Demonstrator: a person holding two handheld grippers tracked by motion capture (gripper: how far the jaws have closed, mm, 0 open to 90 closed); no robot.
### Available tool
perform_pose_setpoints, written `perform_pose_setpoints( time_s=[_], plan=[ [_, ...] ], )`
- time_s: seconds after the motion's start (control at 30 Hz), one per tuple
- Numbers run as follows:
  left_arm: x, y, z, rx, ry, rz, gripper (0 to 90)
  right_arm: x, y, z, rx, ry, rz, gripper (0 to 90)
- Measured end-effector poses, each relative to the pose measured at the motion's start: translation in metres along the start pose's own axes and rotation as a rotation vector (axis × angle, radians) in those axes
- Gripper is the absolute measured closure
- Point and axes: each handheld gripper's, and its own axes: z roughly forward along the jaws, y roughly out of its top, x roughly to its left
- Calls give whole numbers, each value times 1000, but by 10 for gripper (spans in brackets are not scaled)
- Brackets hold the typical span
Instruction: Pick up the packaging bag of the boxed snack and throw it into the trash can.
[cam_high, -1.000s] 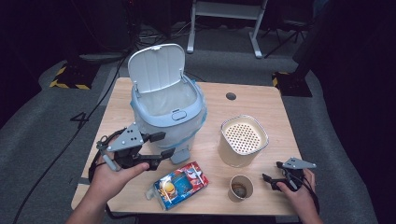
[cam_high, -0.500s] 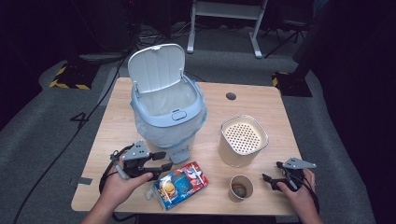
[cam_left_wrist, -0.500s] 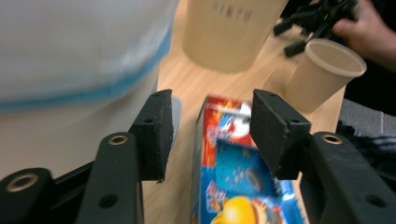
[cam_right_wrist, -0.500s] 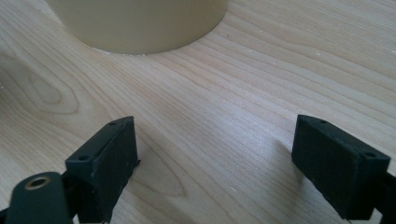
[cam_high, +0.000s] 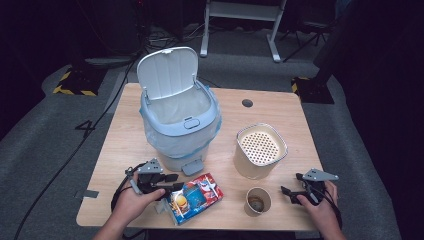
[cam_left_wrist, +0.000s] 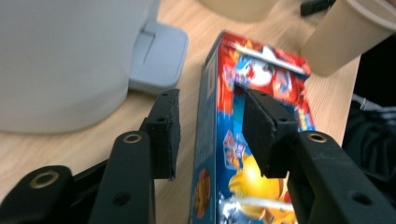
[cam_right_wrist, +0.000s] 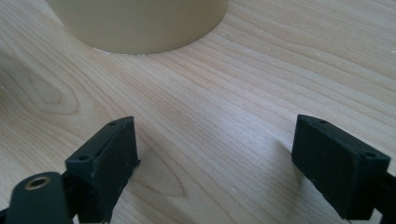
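1. The snack box (cam_high: 194, 197) lies flat near the table's (cam_high: 125, 145) front edge, just before the bin (cam_high: 180, 125).
2. The left gripper (cam_left_wrist: 210, 133) straddles one box edge; its jaws have just been closing and do not yet press.
3. Risk: a shallow edge grip may let the box pivot or slip free.
4. Risk: a swinging box may tip the paper cup (cam_high: 258, 201).
5. The right gripper (cam_right_wrist: 215, 163) rests with jaws apart, empty.

The left tongs (cam_high: 172, 183), jaws just closing, meet the snack box (cam_high: 194, 196) on the desk (cam_high: 280, 107) beside the open bin (cam_high: 176, 117).

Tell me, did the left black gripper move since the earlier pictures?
Yes. The left black gripper came down from beside the pale blue plastic bin to the colourful cardboard snack box, jaws closing either side of it.
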Motion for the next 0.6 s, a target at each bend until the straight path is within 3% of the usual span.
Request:
perform_pose_setpoints(
  time_s=[0.23,0.37,0.5,0.6],
  plan=[
    [2,-7,5,75,-20,-16,604,0,0,0,0,0,0,144],
    [3,-9,5,86,-27,-32,625,0,0,0,0,0,0,144],
    [3,-11,8,121,-49,-38,699,0,0,0,0,0,0,144],
    [2,-11,9,130,-26,-23,751,0,0,0,0,0,0,144]
  ],
)
